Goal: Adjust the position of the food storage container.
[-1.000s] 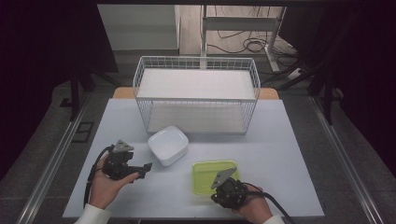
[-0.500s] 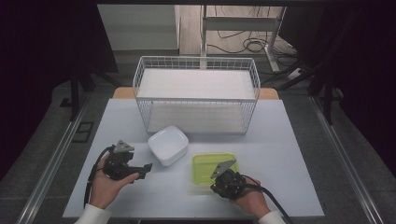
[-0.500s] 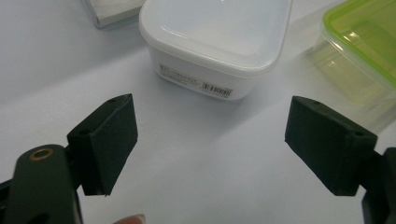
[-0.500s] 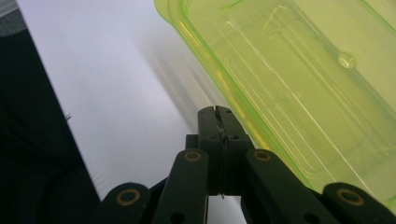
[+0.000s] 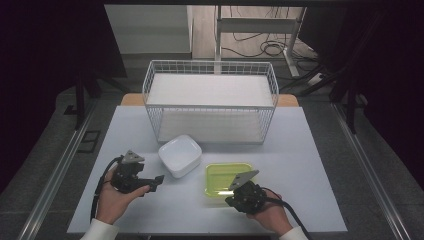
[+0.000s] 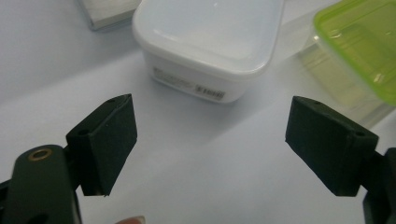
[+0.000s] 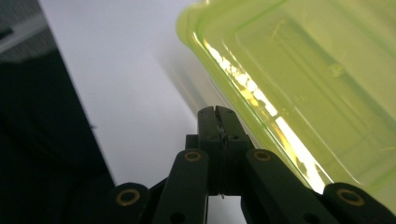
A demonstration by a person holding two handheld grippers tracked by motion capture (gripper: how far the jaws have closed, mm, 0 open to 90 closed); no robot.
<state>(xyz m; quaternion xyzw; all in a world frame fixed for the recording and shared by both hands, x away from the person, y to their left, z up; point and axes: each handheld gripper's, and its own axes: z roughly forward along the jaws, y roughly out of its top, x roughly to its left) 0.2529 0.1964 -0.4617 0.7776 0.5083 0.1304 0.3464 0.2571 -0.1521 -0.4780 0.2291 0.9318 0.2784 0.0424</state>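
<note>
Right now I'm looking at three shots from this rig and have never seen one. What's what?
No robot here: a person holds a hand-operated claw in each hand, at a white table.

The high view is shot from a fixed camera above the person's side, looking forward and down. The left claw is at its left, the right claw at its right. The other two pictures come from cameras riding on each claw, looking along its black jaws.

On the table lie a white wire basket, a white lidded container and a green-lidded container.

In the left gripper view, the left claw's jaws stand wide open with nothing between them, aimed at the white container. In the right gripper view, the right claw is shut, pads together, right beside the green container's edge. I can't tell whether it touches. Nothing is held.
</note>
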